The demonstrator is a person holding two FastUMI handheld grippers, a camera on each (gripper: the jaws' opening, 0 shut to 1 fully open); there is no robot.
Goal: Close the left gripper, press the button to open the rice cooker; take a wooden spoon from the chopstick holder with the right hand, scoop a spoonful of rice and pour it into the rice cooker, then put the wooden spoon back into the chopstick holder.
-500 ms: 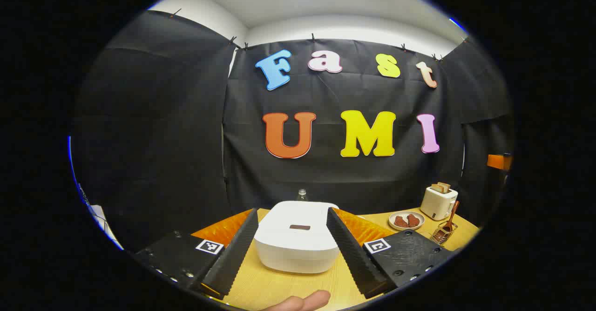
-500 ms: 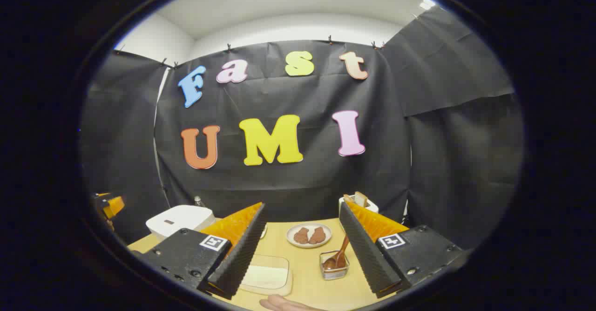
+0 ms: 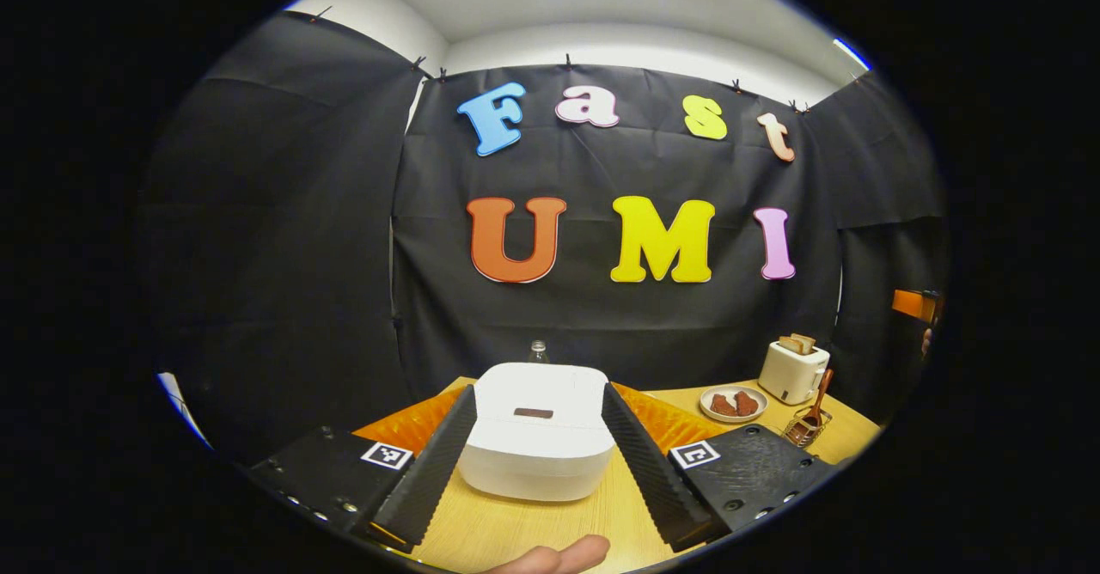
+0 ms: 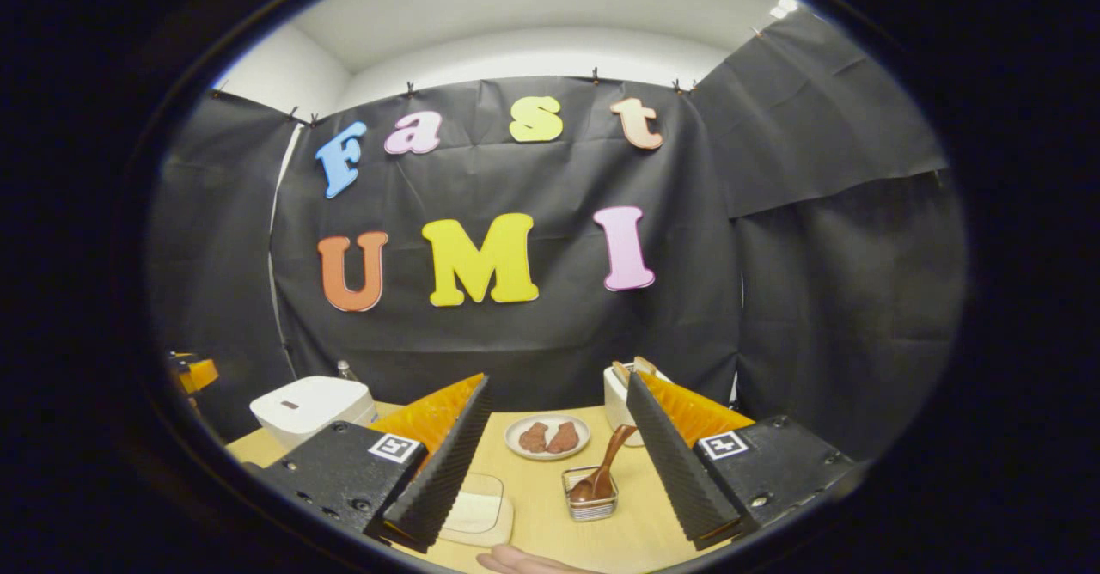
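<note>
Opening step, not yet begun: the left gripper (image 3: 537, 462) is held with fingers spread before the shut rice cooker (image 3: 537, 441) at the table's far left edge; closing them is called for before its lid button (image 3: 533, 413) is pressed. The right gripper (image 4: 554, 471) is likewise spread, the wooden spoon (image 4: 601, 471) standing in the chopstick holder (image 4: 590, 505)

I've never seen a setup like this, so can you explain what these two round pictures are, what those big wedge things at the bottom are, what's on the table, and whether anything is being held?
A person holds a two-finger gripper in each hand, and a fisheye camera rides on each one, looking along its fingers. The wedges at the bottom are those fingers.

In the left gripper view, the left gripper is open, with a closed white rice cooker on the table ahead between its fingers. In the right gripper view, the right gripper is open too.

Also on the table: a wooden spoon standing in a wire chopstick holder, a plate of brown food, a toaster with bread, and a shallow container.

Neither gripper holds anything.
</note>
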